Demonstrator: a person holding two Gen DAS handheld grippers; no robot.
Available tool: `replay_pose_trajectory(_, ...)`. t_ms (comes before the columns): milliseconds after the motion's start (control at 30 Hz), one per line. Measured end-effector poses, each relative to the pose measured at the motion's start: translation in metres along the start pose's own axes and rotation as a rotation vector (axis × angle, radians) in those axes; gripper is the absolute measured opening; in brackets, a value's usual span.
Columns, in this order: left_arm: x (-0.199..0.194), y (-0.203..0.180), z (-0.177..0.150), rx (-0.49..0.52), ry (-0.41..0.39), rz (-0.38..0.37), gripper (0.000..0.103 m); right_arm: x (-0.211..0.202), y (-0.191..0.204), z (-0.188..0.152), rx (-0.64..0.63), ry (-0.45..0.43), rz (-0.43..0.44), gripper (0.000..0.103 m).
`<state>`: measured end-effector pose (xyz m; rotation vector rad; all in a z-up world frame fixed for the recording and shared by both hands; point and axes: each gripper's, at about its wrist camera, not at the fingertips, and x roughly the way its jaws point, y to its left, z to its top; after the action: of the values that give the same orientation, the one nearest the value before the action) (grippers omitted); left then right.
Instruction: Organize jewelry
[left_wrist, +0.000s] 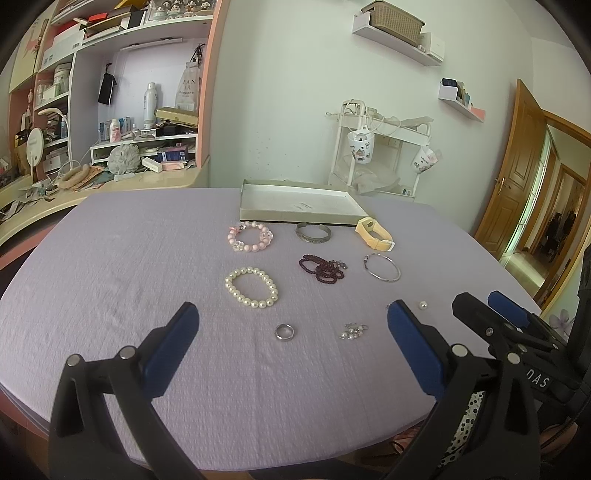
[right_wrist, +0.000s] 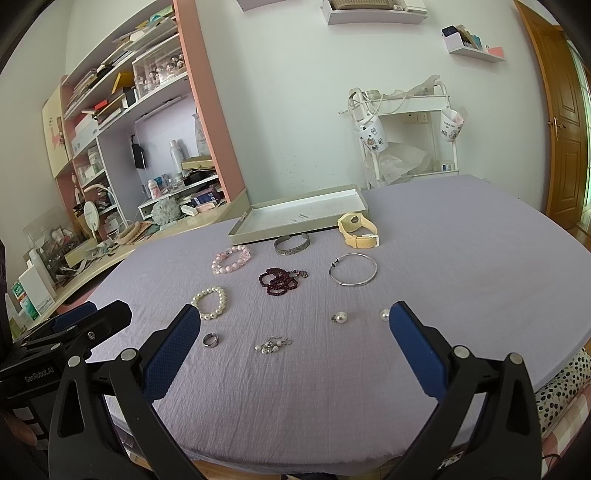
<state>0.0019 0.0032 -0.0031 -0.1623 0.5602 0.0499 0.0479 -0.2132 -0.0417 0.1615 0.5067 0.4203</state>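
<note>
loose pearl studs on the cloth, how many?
2. One pearl stud lies right of table centre; the other pearl stud sits beside the right gripper's right finger. More may be hidden behind fingers.

My tongs' fingers are black with blue pads. The cloth is pale lilac. On it I see a grey-white tray, a pink bead bracelet, a cream pearl bracelet, dark red beads, a yellow watch, a silver ring and a silver bangle.
</note>
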Motion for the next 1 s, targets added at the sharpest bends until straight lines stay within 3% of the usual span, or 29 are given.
replay_pose_trajectory(1000, 0.0012, 0.0031, -0.0018, 0.001, 0.005, 0.002, 0.101, 0.0003, -0.0006, -0.0007, 0.003, 0.001, -0.003, 0.102)
